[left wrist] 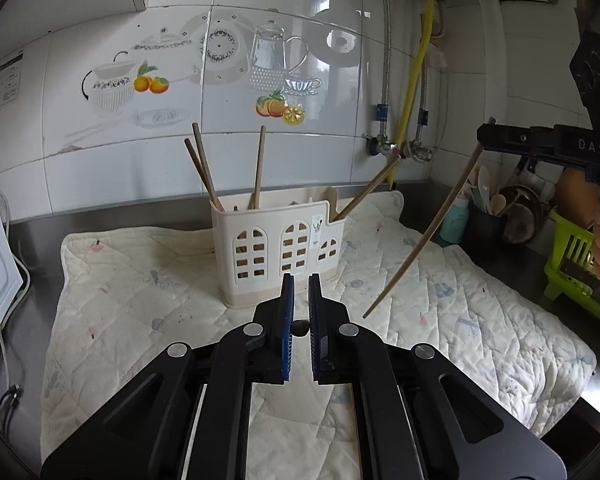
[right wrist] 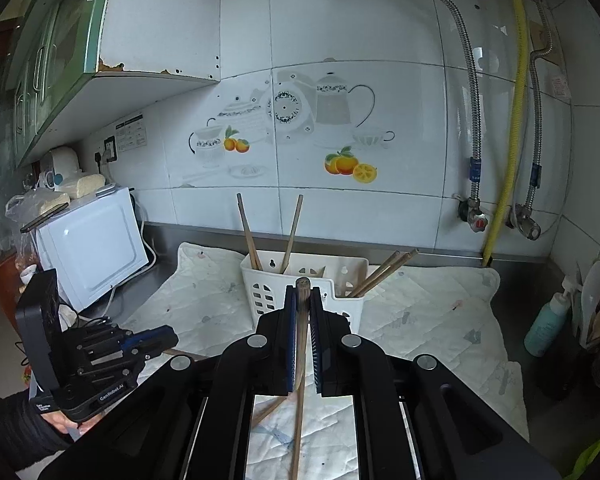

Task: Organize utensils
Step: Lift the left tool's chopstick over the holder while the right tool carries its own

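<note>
A cream utensil holder (left wrist: 284, 248) (right wrist: 268, 292) stands on the quilted cloth, with several wooden chopsticks (left wrist: 204, 168) (right wrist: 384, 274) leaning in its compartments. My left gripper (left wrist: 301, 280) (right wrist: 172, 338) is shut on a chopstick, whose dark round end (left wrist: 301, 328) shows between the pads. It hovers in front of the holder. My right gripper (right wrist: 302, 290) (left wrist: 485, 134) is shut on another chopstick (right wrist: 299, 380) (left wrist: 420, 240). That one hangs slanted down above the cloth, to the right of the holder. One more stick (right wrist: 270, 406) shows under the right fingers; I cannot tell whether it lies on the cloth.
The quilted cloth (left wrist: 140, 280) covers a steel counter against the tiled wall. A white microwave (right wrist: 96, 240) stands at the left. At the right are a green rack (left wrist: 572, 252), a teal bottle (right wrist: 544, 328) and a cup of spoons (right wrist: 596, 320). Pipes and valves (right wrist: 476, 220) run along the wall.
</note>
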The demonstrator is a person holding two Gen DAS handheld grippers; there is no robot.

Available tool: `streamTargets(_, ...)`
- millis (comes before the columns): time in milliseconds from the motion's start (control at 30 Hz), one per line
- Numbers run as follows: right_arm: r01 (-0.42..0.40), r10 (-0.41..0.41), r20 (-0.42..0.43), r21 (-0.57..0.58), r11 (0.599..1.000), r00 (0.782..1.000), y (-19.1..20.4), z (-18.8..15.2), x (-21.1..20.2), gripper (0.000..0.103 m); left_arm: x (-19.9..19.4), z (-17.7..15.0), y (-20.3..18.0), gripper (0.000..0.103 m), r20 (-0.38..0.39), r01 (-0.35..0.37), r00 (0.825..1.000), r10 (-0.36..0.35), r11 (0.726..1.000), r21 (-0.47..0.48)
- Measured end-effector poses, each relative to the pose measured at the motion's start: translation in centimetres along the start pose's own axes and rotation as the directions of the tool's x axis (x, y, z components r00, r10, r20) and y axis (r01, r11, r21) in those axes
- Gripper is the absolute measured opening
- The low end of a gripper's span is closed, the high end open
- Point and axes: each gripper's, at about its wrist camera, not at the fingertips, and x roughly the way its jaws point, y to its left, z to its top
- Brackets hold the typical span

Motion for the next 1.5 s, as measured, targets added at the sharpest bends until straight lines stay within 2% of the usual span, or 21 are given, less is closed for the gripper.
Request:
streamTargets(267,-0.02,0.02,-0.002,-0.005,1.0,1.0,-0.4,3.3,1.6,0.006,0.9,4.7,1.2,0.005,-0.006,-0.003,1.0,0.003,0.999,0.042)
streamTargets(467,-0.005,0.005,0.027,-0.01,1.0,1.0,-0.8,6.2,2.4,0.006,1.3,5.7,1.8,0.005,-0.015,-0.004,1.0,0.004,0.999,0.054)
streamTargets(600,-0.006,0.007,0.038,-0.022,1.0,0.999,-0.5,6.4,2.2,0.006,1.0,3.8,2.2,0.005,-0.07,0.027,0.997,-0.025,0.999,0.027)
streamTargets(700,-0.01,0.011,0.039,-0.025,1.0,0.999,-0.1,5.9,2.0,0.006,0.4,1.3,2.6,0.017,-0.117,0.034,0.993,-0.033,0.999,0.009)
streamTargets(867,-0.023,0.024,0.032,-0.021,1.0,0.999,0.3,5.0,1.8,0.006,-0.3,-4.3,2.9,0.026,-0.208,0.048,0.977,-0.051,0.999,-0.018)
streamTargets(1000,-0.033,0.034,0.028,-0.023,0.999,0.999,0.9,4.4,1.5,0.007,-0.2,-8.4,3.2,0.026,-0.283,0.05,0.957,-0.06,0.998,-0.042)
streamTargets(1133,-0.037,0.038,0.016,-0.026,0.999,0.999,1.4,3.8,1.7,0.007,0.3,-11.2,3.5,0.027,-0.325,0.019,0.945,-0.032,0.999,-0.044)
streamTargets(1267,-0.033,0.033,0.002,-0.028,0.999,0.999,1.5,3.3,2.0,0.007,0.7,-12.6,3.9,0.027,-0.345,0.005,0.938,-0.022,0.999,-0.051)
streamTargets(1367,-0.032,0.032,-0.001,-0.024,0.999,0.999,1.5,3.1,2.1,0.007,1.3,-13.4,4.2,0.026,-0.374,-0.003,0.927,-0.022,0.998,-0.064)
streamTargets(1400,-0.031,0.031,-0.003,-0.025,0.999,1.0,1.5,3.1,2.1,0.007,1.5,-13.6,4.5,0.025,-0.382,-0.005,0.924,-0.026,0.997,-0.079)
streamTargets(1433,-0.032,0.032,-0.004,-0.026,0.999,0.999,1.5,3.0,2.1,0.007,1.4,-13.8,4.7,0.024,-0.373,-0.004,0.927,-0.03,0.996,-0.092)
streamTargets(1500,-0.031,0.031,-0.007,-0.027,0.999,0.999,1.5,2.8,2.2,0.007,1.4,-13.8,4.8,0.016,-0.373,-0.015,0.928,-0.024,0.995,-0.101)
